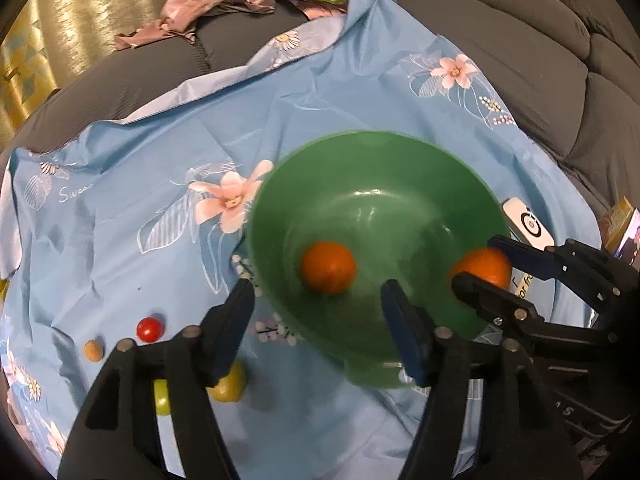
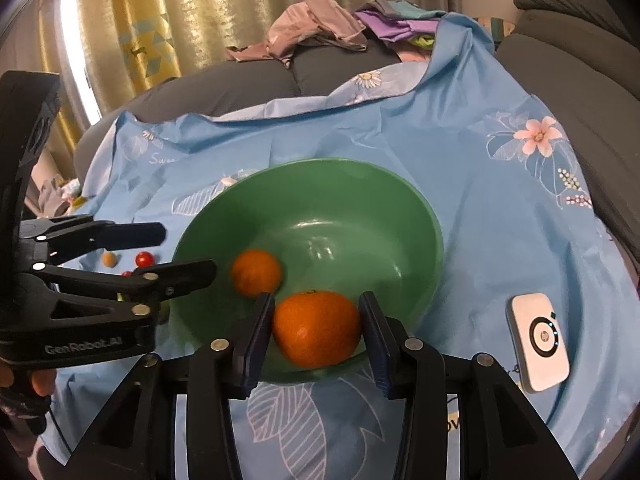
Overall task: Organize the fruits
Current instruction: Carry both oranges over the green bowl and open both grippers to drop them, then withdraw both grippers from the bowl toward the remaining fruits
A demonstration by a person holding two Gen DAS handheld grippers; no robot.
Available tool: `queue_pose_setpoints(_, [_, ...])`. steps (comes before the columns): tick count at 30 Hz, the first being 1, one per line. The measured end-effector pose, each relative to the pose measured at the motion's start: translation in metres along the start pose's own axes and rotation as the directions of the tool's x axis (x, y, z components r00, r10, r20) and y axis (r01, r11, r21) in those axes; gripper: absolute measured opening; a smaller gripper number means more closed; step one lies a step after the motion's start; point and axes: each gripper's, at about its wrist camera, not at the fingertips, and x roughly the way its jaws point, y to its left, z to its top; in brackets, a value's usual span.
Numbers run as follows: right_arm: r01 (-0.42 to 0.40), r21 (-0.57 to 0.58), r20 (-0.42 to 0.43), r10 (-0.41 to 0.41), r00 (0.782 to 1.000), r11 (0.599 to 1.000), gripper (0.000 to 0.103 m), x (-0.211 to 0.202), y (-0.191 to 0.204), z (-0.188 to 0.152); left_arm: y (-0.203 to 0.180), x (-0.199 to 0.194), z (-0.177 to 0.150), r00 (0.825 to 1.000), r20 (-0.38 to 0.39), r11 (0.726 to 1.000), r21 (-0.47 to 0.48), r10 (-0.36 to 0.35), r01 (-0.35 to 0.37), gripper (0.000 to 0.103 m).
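Gripping one orange [image 2: 316, 330] across its middle over the green bowl's [image 2: 400, 208] near rim, the right gripper [image 2: 316, 334] needs gentle pressure on soft, slippery peel, while the left gripper [image 1: 316, 308] hangs open, empty.

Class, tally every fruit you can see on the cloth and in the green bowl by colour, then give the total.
Orange fruits: 2
Red fruits: 2
Tan fruit: 1
Yellow-green fruits: 2, it seems, both partly hidden
Total: 7
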Motion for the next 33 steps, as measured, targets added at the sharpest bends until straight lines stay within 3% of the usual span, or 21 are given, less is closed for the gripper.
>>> queue_pose_setpoints(5, [0.017, 0.013, 0.018, -0.017, 1.000, 1.000, 0.050, -0.012, 0.002, 0.001, 0.011, -0.018, -0.012, 1.000, 0.021, 0.998, -0.052, 0.022, -0.021, 0.087])
queue_pose_setpoints(12, [0.001, -0.028, 0.025, -0.001, 1.000, 1.000, 0.050, -0.029, 0.023, -0.004, 0.033, -0.047, -0.044, 0.999, 0.017, 0.988, -0.154, 0.034, -0.031, 0.091])
queue_pose_setpoints(15, [-0.017, -0.054, 0.027, 0.018, 0.999, 0.998, 0.051, -0.036, 0.036, -0.007, 0.045, -0.060, -0.062, 1.000, 0.015, 0.973, -0.230, 0.005, -0.001, 0.091])
queue_pose_setpoints(18, [-0.042, -0.085, 0.025, 0.044, 0.999, 0.995, 0.051, -0.044, 0.051, -0.011, 0.059, -0.074, -0.085, 0.999, 0.032, 0.951, -0.309, -0.024, 0.032, 0.092])
queue_pose_setpoints(19, [-0.053, -0.097, 0.022, 0.056, 0.998, 0.994, 0.051, -0.047, 0.058, -0.013, 0.062, -0.079, -0.091, 0.999, 0.041, 0.944, -0.328, -0.031, 0.043, 0.099])
queue_pose_setpoints(23, [-0.082, -0.137, 0.002, 0.083, 0.997, 0.987, 0.051, -0.051, 0.078, -0.020, 0.081, -0.112, -0.121, 0.983, 0.172, 0.889, -0.438, -0.063, 0.134, 0.102])
queue_pose_setpoints(29, [-0.122, -0.196, -0.013, 0.122, 0.992, 0.973, 0.051, -0.060, 0.107, -0.029, 0.097, -0.153, -0.142, 0.970, 0.243, 0.851, -0.514, 0.020, 0.111, 0.102])
queue_pose_setpoints(33, [-0.149, -0.225, -0.023, 0.148, 0.989, 0.963, 0.051, -0.063, 0.123, -0.033, 0.111, -0.168, -0.155, 0.956, 0.294, 0.812, -0.563, 0.024, 0.153, 0.102])
